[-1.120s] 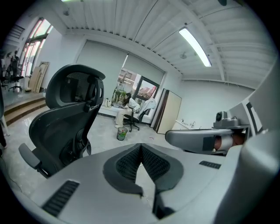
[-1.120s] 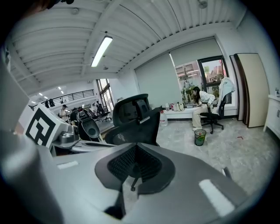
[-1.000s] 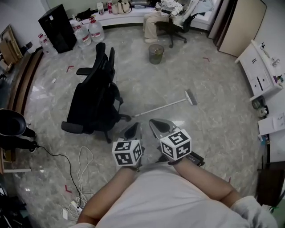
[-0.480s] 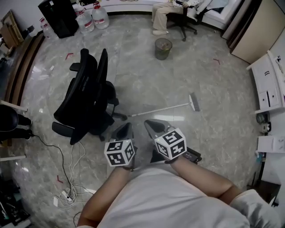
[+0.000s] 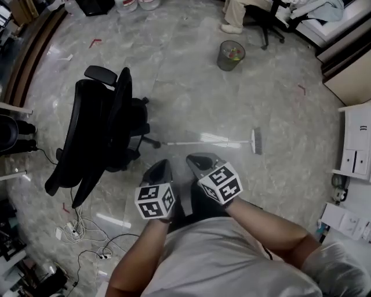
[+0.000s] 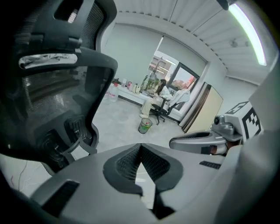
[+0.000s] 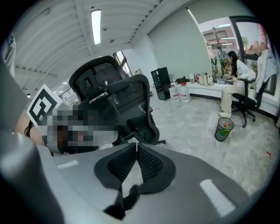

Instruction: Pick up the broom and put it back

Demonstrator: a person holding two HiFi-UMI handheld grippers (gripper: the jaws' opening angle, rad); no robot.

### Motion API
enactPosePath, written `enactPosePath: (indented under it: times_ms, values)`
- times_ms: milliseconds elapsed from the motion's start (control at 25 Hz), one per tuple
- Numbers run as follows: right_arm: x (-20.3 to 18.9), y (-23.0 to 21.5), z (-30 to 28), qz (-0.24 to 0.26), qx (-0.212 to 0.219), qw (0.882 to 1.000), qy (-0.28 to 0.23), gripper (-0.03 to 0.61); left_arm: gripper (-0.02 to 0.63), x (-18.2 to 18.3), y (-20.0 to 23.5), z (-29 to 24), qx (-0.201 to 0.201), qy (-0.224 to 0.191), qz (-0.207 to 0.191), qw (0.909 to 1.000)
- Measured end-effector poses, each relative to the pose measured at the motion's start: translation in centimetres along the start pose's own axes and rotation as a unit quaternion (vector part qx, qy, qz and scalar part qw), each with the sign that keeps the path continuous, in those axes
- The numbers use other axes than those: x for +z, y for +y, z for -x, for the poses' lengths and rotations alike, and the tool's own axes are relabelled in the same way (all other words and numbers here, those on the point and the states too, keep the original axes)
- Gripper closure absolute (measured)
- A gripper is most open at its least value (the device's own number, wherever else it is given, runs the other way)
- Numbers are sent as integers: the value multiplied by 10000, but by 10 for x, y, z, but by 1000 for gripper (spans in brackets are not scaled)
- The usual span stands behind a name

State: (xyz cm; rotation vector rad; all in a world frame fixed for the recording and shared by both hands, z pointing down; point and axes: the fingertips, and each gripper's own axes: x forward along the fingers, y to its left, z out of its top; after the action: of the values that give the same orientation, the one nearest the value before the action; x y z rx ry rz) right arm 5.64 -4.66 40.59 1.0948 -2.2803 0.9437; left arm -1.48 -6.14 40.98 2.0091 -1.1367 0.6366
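Note:
The broom (image 5: 203, 142) lies flat on the marble floor, its thin pale handle running left to right and its brush head (image 5: 257, 141) at the right end. My left gripper (image 5: 164, 164) and right gripper (image 5: 197, 158) hover side by side just on the near side of the handle, apart from it. The left gripper (image 6: 140, 145) is shut and empty. The right gripper (image 7: 137, 144) has just been opening by a hair; its tips still stand together with nothing between them.
A black office chair (image 5: 98, 133) stands close on the left, its base near the handle's left end. A green waste bin (image 5: 231, 55) sits further off. Cables (image 5: 81, 232) trail at lower left. A white cabinet (image 5: 356, 145) lines the right side, and a person sits at the far desk (image 5: 243, 11).
Both grippers have come forward and down, closer to the broom handle. The view has tilted down, so the chair and bin sit nearer. The broom has stayed where it lay.

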Motion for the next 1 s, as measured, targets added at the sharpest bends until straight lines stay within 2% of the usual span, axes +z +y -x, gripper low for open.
enactPosePath:
  times_ms: [280, 360, 520, 800, 1000]
  values:
    - [-38, -58, -109, 244, 147, 9976, 635, 552, 607, -30, 51, -102, -7, 667, -128, 9977]
    - [-55, -77, -140, 396, 179, 9961, 769, 552, 607, -46, 66, -136, -19, 852, -157, 9962]
    - [-98, -126, -210, 904, 251, 9893, 1119, 534, 606, -85, 94, -206, -67, 1157, 31, 9933]
    - [-224, -194, -329, 1806, 508, 9630, 1936, 501, 607, -185, 144, -296, 7, 1574, 156, 9874]
    - [-337, -229, -418, 2202, 854, 9389, 2502, 489, 607, -255, 182, -354, 49, 1725, 142, 9849]
